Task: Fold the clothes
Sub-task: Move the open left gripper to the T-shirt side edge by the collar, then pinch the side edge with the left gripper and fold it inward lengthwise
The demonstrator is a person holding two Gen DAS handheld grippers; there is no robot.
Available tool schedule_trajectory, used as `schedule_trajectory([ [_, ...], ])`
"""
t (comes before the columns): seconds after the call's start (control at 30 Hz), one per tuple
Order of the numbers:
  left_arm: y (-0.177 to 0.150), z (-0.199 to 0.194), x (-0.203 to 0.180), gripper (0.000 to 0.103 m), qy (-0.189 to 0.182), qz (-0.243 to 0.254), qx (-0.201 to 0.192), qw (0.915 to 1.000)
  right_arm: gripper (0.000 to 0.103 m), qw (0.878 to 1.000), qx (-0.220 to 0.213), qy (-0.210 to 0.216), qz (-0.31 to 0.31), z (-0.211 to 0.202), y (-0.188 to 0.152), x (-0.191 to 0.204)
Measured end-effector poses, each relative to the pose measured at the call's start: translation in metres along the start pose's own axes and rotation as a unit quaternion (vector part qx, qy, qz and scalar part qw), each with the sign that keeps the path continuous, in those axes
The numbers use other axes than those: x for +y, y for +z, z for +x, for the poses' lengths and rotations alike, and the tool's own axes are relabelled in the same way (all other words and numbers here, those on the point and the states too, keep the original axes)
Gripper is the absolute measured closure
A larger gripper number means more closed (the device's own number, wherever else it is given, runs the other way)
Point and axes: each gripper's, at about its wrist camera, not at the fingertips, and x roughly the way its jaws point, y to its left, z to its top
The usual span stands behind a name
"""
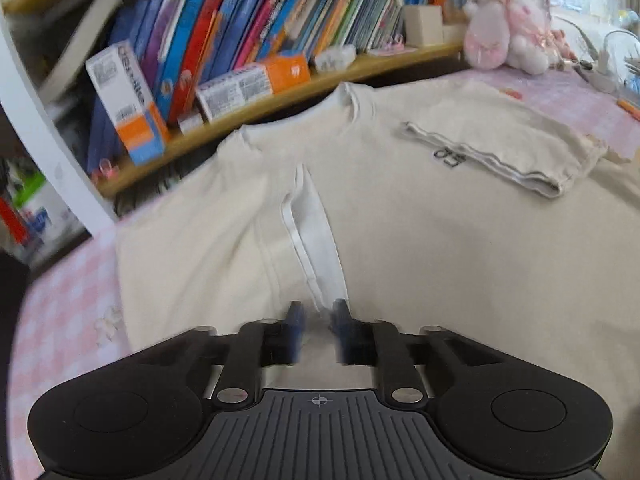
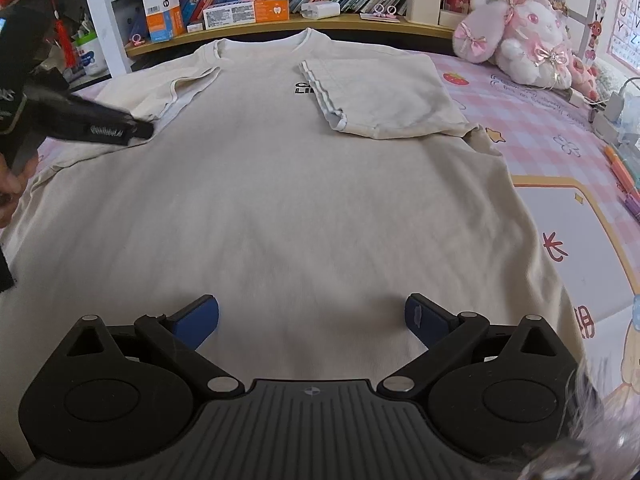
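A cream T-shirt (image 2: 280, 184) lies flat on the pink checked table cover, collar toward the bookshelf. Its right sleeve (image 2: 380, 92) is folded in over the chest, partly hiding black lettering. My left gripper (image 1: 316, 320) is shut on the hem of the left sleeve (image 1: 316, 240), pinching a raised ridge of cloth; it also shows in the right wrist view (image 2: 136, 128) at the shirt's left side. My right gripper (image 2: 312, 316) is open and empty, hovering over the shirt's lower middle.
A wooden shelf (image 2: 360, 24) with books and boxes runs along the far side. A pink plush toy (image 2: 516, 36) sits at the back right. Pens (image 2: 624, 176) and a charger lie at the right edge. Pink cover (image 2: 540, 128) shows right of the shirt.
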Motion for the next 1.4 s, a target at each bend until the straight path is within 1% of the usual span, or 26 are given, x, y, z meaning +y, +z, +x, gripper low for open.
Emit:
schedule_trajectory([
  [0.03, 0.002, -0.003, 0.005, 0.098, -0.009, -0.018, -0.005, 0.9998, 0.002, 1.0, 0.001, -0.001, 0.0, 0.0, 0.0, 0.0],
  [0.1, 0.005, -0.017, 0.012, 0.098, -0.029, -0.036, -0.023, 0.9986, 0.002, 1.0, 0.002, -0.002, -0.001, 0.0, -0.001, 0.001],
  [0.13, 0.005, -0.015, 0.015, 0.095, -0.039, -0.035, -0.013, 0.9985, 0.002, 1.0, 0.001, -0.001, -0.002, -0.001, -0.002, 0.001],
  [0.2, 0.004, -0.013, 0.02, 0.086, -0.057, -0.033, 0.005, 0.9978, 0.002, 1.0, 0.001, -0.003, -0.003, -0.001, -0.003, 0.002],
  [0.23, 0.004, -0.012, 0.023, 0.076, -0.066, -0.032, 0.015, 0.9972, 0.002, 1.0, 0.001, -0.003, -0.002, -0.001, -0.003, 0.002],
  [0.27, 0.003, -0.011, 0.026, 0.071, -0.075, -0.031, 0.024, 0.9964, 0.002, 1.0, 0.002, -0.004, -0.001, -0.001, -0.002, 0.002],
  [0.3, 0.003, -0.013, 0.033, 0.066, -0.083, -0.041, 0.021, 0.9955, 0.002, 1.0, 0.002, -0.005, 0.0, -0.001, -0.002, 0.002],
  [0.37, 0.005, -0.027, 0.07, 0.056, -0.085, -0.109, -0.032, 0.9899, 0.002, 1.0, 0.003, -0.007, 0.001, -0.002, -0.003, 0.003],
  [0.4, 0.005, -0.03, 0.09, 0.054, -0.075, -0.152, -0.05, 0.9843, 0.002, 1.0, 0.004, -0.009, 0.001, -0.002, -0.004, 0.003],
  [0.43, 0.006, -0.031, 0.11, 0.056, -0.062, -0.192, -0.061, 0.9775, 0.002, 1.0, 0.004, -0.01, 0.001, -0.002, -0.004, 0.003],
  [0.5, 0.005, -0.016, 0.146, 0.06, -0.039, -0.249, -0.042, 0.9667, 0.002, 1.0, 0.005, -0.013, 0.003, -0.003, -0.004, 0.004],
  [0.53, 0.004, -0.007, 0.161, 0.06, -0.033, -0.271, -0.028, 0.9616, 0.002, 1.0, 0.005, -0.015, 0.004, -0.002, -0.004, 0.004],
  [0.6, 0.002, 0.013, 0.181, 0.06, -0.035, -0.298, 0.0, 0.9539, 0.001, 1.0, 0.006, -0.02, 0.006, -0.002, -0.004, 0.005],
  [0.7, 0.0, 0.033, 0.196, 0.06, -0.051, -0.322, 0.017, 0.9452, 0.001, 1.0, 0.009, -0.026, 0.011, -0.001, -0.004, 0.008],
  [0.73, -0.002, 0.039, 0.2, 0.066, -0.063, -0.331, 0.02, 0.9412, 0.001, 0.999, 0.01, -0.028, 0.013, -0.002, -0.004, 0.009],
  [0.77, -0.004, 0.043, 0.203, 0.08, -0.081, -0.339, 0.021, 0.9371, 0.001, 0.999, 0.012, -0.03, 0.015, -0.002, -0.004, 0.01],
  [0.8, -0.007, 0.046, 0.205, 0.101, -0.094, -0.345, 0.023, 0.9337, 0.001, 0.999, 0.013, -0.031, 0.017, -0.002, -0.004, 0.01],
  [0.87, -0.011, 0.049, 0.209, 0.102, -0.098, -0.351, 0.026, 0.9308, 0.001, 0.999, 0.016, -0.035, 0.021, -0.003, -0.004, 0.011],
  [0.9, -0.012, 0.05, 0.212, 0.102, -0.096, -0.351, 0.027, 0.9309, 0.001, 0.999, 0.018, -0.037, 0.024, -0.003, -0.005, 0.012],
  [0.97, -0.01, 0.05, 0.217, 0.102, -0.079, -0.343, 0.024, 0.9357, 0.001, 0.999, 0.021, -0.04, 0.029, -0.004, -0.005, 0.013],
  [1.0, -0.008, 0.051, 0.219, 0.102, -0.082, -0.341, 0.025, 0.936, 0.001, 0.998, 0.022, -0.042, 0.031, -0.004, -0.005, 0.014],
  [1.1, -0.005, 0.054, 0.218, 0.102, -0.082, -0.321, 0.027, 0.9432, 0.001, 0.998, 0.025, -0.045, 0.034, -0.004, -0.006, 0.015],
  [1.2, -0.009, 0.054, 0.22, 0.101, -0.087, -0.335, 0.021, 0.9379, 0.001, 0.998, 0.028, -0.048, 0.038, -0.005, -0.006, 0.014],
  [1.23, -0.011, 0.053, 0.22, 0.098, -0.087, -0.339, 0.018, 0.9366, 0.001, 0.998, 0.029, -0.049, 0.039, -0.005, -0.006, 0.015],
  [1.3, -0.015, 0.05, 0.22, 0.096, -0.088, -0.348, 0.013, 0.9333, 0.001, 0.997, 0.03, -0.051, 0.04, -0.007, -0.007, 0.016],
  [1.4, -0.023, 0.045, 0.221, 0.094, -0.107, -0.357, 0.013, 0.9279, 0.001, 0.997, 0.03, -0.054, 0.039, -0.011, -0.009, 0.019],
])
